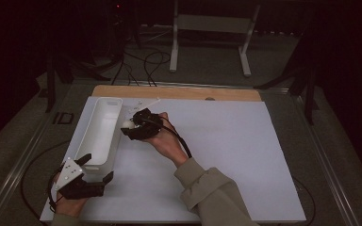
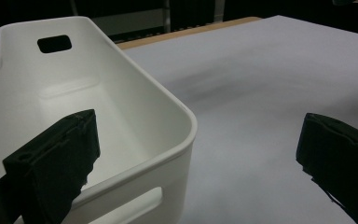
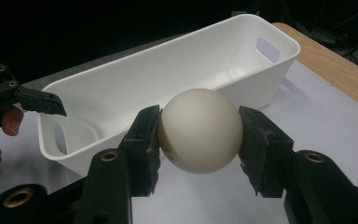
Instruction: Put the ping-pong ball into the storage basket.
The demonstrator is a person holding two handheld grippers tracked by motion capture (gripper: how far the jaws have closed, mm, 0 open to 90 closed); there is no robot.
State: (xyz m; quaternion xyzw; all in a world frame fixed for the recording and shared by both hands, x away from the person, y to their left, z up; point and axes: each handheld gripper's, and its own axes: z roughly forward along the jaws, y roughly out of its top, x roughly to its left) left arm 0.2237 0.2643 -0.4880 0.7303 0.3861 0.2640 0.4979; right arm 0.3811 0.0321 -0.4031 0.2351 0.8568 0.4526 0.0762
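Now, notes by label:

Work in hand: right gripper carries a cream ball toward a white bin; judged as a drop-in.

Ball: pinched between both jaws of the right gripper, off the table, just beside the bin's long wall near its middle, not yet over the rim.

Bin: long, upright, nothing seen inside, on a white sheet; a handle slot at each short end.

Risk 1: smooth round ball held at two small contact spots; a tilt or loosened squeeze could let it roll out and run across the sheet.

Risk 2: released before it clears the rim, the ball would strike the wall and bounce back out, or nudge the light bin.

Risk 3: left gripper straddles the bin's near corner; a twitch there could shift the bin under the drop.

Right hand pose: forearm reaches in diagonally from the lower right, wrist bent, jaws pointing left at the bin, roughly level.

Left hand pose: low at the near left corner of the table, jaws spread wide, one over the bin's inside, one outside, pressing nothing.
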